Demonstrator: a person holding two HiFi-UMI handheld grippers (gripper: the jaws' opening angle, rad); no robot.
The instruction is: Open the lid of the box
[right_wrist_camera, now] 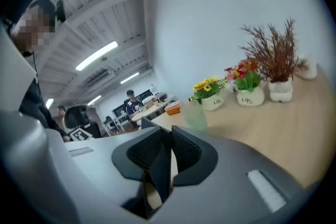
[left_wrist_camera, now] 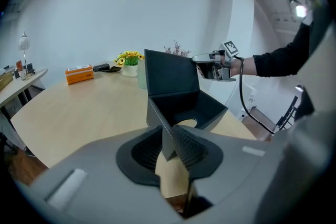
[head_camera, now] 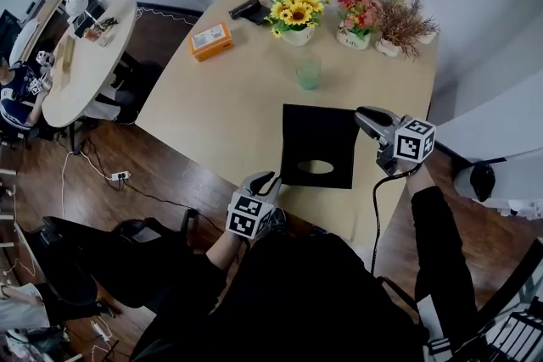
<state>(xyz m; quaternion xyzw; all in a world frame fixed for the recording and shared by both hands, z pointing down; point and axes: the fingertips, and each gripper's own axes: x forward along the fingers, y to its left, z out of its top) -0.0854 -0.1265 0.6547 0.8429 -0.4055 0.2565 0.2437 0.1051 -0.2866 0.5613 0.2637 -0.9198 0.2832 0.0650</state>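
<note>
A black box [head_camera: 316, 150] sits near the front edge of the wooden table [head_camera: 229, 97]. Its lid [left_wrist_camera: 170, 75] stands upright at the back, and a pale oval [left_wrist_camera: 185, 124] shows at the bottom inside. My left gripper [head_camera: 268, 180] is at the box's near left corner. In the left gripper view the gripper [left_wrist_camera: 170, 147] is shut on the thin black wall there. My right gripper [head_camera: 361, 116] is at the lid's upper right corner [left_wrist_camera: 198, 62]. In the right gripper view that gripper [right_wrist_camera: 164, 157] is shut on the lid's thin black edge.
Behind the box stand a green cup [head_camera: 309, 72], a sunflower pot [head_camera: 296, 17], a red-flower pot [head_camera: 356, 19] and a dried-twig pot [head_camera: 399, 28]. An orange box [head_camera: 211, 41] and dark items [head_camera: 246, 8] lie farther back. A round white table [head_camera: 89, 55] with seated people is left.
</note>
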